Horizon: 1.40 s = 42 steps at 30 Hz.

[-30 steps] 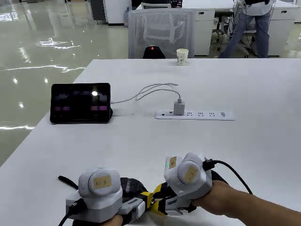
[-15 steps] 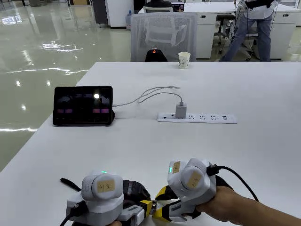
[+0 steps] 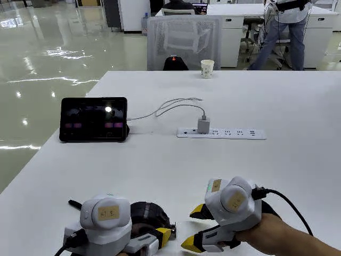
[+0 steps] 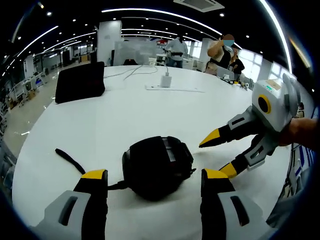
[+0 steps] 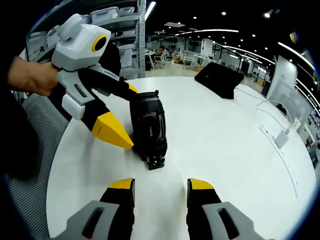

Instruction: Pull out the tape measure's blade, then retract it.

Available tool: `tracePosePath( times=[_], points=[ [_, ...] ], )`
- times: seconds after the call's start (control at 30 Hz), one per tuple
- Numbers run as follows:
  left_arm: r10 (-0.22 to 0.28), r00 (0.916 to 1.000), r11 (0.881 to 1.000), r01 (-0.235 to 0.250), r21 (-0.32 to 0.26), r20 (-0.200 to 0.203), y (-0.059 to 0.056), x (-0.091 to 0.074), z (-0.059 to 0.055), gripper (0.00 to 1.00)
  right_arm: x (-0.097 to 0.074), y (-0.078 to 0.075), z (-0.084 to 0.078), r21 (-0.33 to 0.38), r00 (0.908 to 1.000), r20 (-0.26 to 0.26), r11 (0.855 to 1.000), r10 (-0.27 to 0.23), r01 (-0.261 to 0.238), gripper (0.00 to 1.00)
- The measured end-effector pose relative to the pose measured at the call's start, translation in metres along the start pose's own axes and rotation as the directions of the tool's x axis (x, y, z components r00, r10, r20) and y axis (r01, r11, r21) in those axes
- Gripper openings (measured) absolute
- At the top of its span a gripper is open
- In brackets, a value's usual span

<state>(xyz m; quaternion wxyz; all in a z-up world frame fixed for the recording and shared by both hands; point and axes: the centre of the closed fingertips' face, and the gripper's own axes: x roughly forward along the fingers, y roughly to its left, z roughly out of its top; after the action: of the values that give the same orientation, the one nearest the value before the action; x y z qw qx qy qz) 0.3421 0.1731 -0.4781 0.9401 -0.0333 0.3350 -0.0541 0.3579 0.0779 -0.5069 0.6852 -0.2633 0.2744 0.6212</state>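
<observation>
Head view, tape measure: I see the black tape measure (image 3: pixel 149 214) lying on the white desk (image 3: pixel 277 160) at 6 o'clock, close to my edge.
Head view, left gripper: the left gripper (image 3: pixel 162 226) is at 7 o'clock, released, with its jaws spread either side of the tape measure.
Head view, right gripper: the right gripper (image 3: pixel 192 228) is at 5 o'clock, released and empty, with its yellow tips aimed at the tape measure and just short of it.
Head view, far desk: a tablet (image 3: pixel 93 118) stands at 10 o'clock. A power strip (image 3: pixel 234 132) with a charger (image 3: pixel 203 125) plugged into it lies near the centre, and a paper cup (image 3: pixel 206 68) is at 12 o'clock.
Left gripper view, tape measure: the tape measure (image 4: pixel 157 165) sits between the left gripper's (image 4: pixel 155 175) jaws, with a gap showing on each side. Its strap (image 4: pixel 70 160) trails off toward 9 o'clock.
Left gripper view, right gripper: the right gripper (image 4: pixel 217 157) comes in from 3 o'clock with its jaws apart, near the tape measure but not touching it.
Right gripper view, tape measure: the tape measure (image 5: pixel 149 127) lies at 11 o'clock from the right gripper's (image 5: pixel 161 185) parted jaws. The blade's end tab (image 5: pixel 155 163) faces me, and I see no blade drawn out.
Right gripper view, left gripper: the left gripper (image 5: pixel 127 112) reaches in from 10 o'clock, and one yellow tip rests against the tape measure's side.
</observation>
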Motion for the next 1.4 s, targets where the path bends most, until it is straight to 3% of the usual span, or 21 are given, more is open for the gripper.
tracePosePath(
  times=[0.7, 0.97, 1.4],
  points=[
    [-0.08, 0.9962, 0.995, 0.078, 0.067, 0.035, -0.008, -0.022, -0.005, 0.84, -0.055, -0.001, -0.032, 0.153, 0.9912, 0.024, 0.98, -0.13, 0.125, 0.59],
    [-0.095, 0.9936, 0.992, 0.09, 0.083, 0.061, -0.009, -0.032, -0.005, 0.88, -0.076, 0.001, -0.044, 0.212, 0.98, 0.05, 0.961, -0.193, 0.178, 0.68],
    [-0.129, 0.9902, 0.981, 0.12, 0.149, 0.053, -0.013, -0.042, -0.012, 0.91, -0.101, 0.015, -0.054, 0.268, 0.9669, 0.067, 0.938, -0.246, 0.22, 0.78]
  ],
)
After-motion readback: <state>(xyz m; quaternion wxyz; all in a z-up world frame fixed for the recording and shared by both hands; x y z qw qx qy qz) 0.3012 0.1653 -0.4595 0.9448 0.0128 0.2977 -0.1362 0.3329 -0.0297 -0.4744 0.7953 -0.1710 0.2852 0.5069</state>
